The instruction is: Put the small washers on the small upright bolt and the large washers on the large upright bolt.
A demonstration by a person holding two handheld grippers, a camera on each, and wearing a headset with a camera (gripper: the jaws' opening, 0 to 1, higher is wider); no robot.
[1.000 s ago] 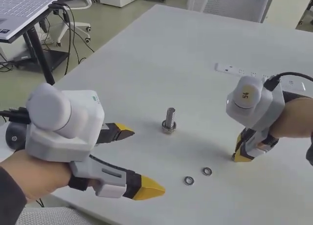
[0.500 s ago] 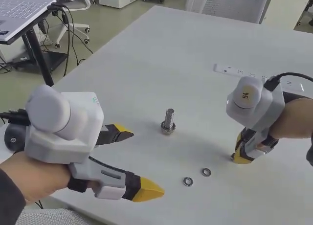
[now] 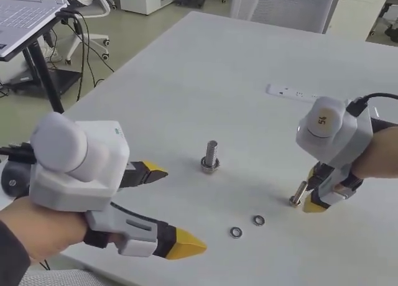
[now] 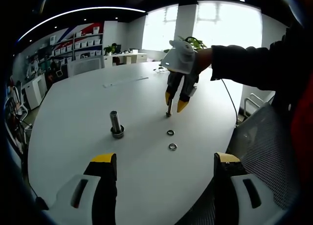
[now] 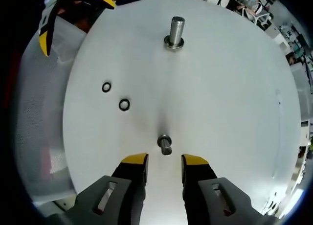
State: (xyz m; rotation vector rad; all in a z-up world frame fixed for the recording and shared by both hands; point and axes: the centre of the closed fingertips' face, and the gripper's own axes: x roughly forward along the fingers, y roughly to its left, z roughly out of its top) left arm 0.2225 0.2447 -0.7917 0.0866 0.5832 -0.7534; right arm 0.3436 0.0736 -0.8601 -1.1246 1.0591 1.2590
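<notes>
Washers (image 3: pixel 236 232) (image 3: pixel 259 221): two small ones lie flat on the bench (image 3: pixel 249 93), close together but not touching, and on neither bolt. In the head view the small bolt (image 3: pixel 297 194) stands upright near them, to their right. Your right gripper (image 3: pixel 312 191) is poised just beside it, jaws narrowly parted and holding nothing. In the right gripper view the bolt (image 5: pixel 165 144) sits just ahead of the tips, clear of both. The large bolt (image 3: pixel 210 156) stands upright farther back, apart from the washers, with a wider collar at its base. Your left gripper (image 3: pixel 173 206) is at the near edge of the bench, jaws wide and empty.
</notes>
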